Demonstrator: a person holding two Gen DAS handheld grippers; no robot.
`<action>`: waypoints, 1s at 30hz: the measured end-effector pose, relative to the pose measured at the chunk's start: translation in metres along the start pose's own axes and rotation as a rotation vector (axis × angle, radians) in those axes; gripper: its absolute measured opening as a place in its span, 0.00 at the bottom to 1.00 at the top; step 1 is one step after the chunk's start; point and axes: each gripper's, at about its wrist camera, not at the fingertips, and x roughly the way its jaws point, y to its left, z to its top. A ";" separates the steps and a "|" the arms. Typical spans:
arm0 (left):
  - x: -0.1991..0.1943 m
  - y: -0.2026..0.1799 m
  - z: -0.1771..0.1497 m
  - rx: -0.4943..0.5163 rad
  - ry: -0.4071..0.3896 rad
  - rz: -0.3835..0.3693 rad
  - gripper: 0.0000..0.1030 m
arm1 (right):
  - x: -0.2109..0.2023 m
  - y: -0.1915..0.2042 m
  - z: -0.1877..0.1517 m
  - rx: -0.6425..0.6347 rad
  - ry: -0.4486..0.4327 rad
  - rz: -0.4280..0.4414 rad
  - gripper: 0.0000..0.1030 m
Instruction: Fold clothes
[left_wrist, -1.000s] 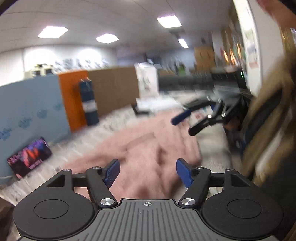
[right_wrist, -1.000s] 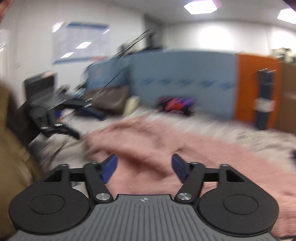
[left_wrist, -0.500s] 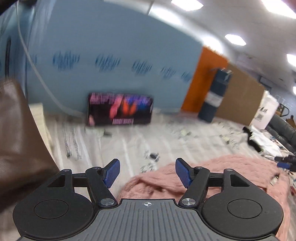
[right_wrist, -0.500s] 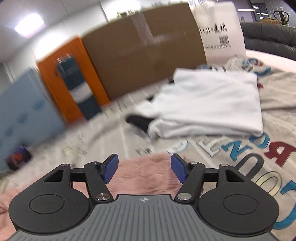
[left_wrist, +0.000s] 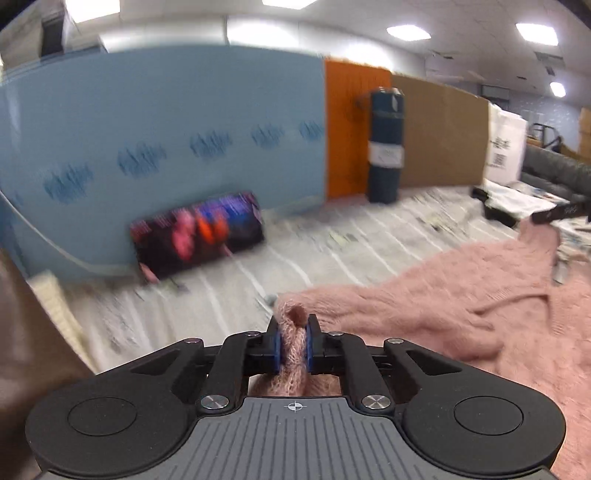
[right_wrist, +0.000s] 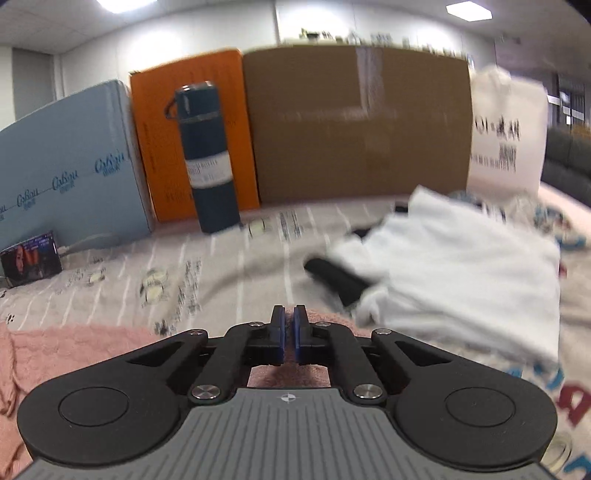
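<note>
left tongs (left_wrist: 294, 341): clenched on a bunched edge of the pink sweater (left_wrist: 461, 306), fuzzy knit squeezed between the blue pads (left_wrist: 277, 345). half a second ago these tongs were spread wide above that same edge, nothing in them.

right tongs (right_wrist: 289, 334): jaws drawn nearly together, only a thin slit between them, with pink knit directly under and behind; they look to be pinching the sweater's far edge, though the cloth in the slit itself is hard to make out. they too were wide apart half a second ago.

sweater lies spread flat on the printed sheet (left_wrist: 332, 251) covering the tabletop, most of it running off to the left tongs' right. both views blurred, so things are in motion.

judgement: both grips have just been taken, so the fold step is beginning; next call is lifting the two held points together and carrying them across the body of the garment.

further off: folded white garment (right_wrist: 461, 273), dark blue flask (right_wrist: 207, 158), orange panel (right_wrist: 155, 122), cardboard box (right_wrist: 354, 125), light blue board (left_wrist: 166, 140).
</note>
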 end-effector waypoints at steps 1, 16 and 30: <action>-0.001 0.000 0.003 0.006 -0.013 0.020 0.10 | 0.001 0.006 0.007 -0.028 -0.027 -0.015 0.04; 0.047 0.027 -0.001 -0.027 0.117 0.129 0.49 | 0.082 -0.010 -0.002 0.006 0.110 -0.132 0.11; -0.009 0.029 -0.026 0.002 0.110 0.262 0.90 | -0.016 0.092 0.004 0.041 -0.040 0.226 0.63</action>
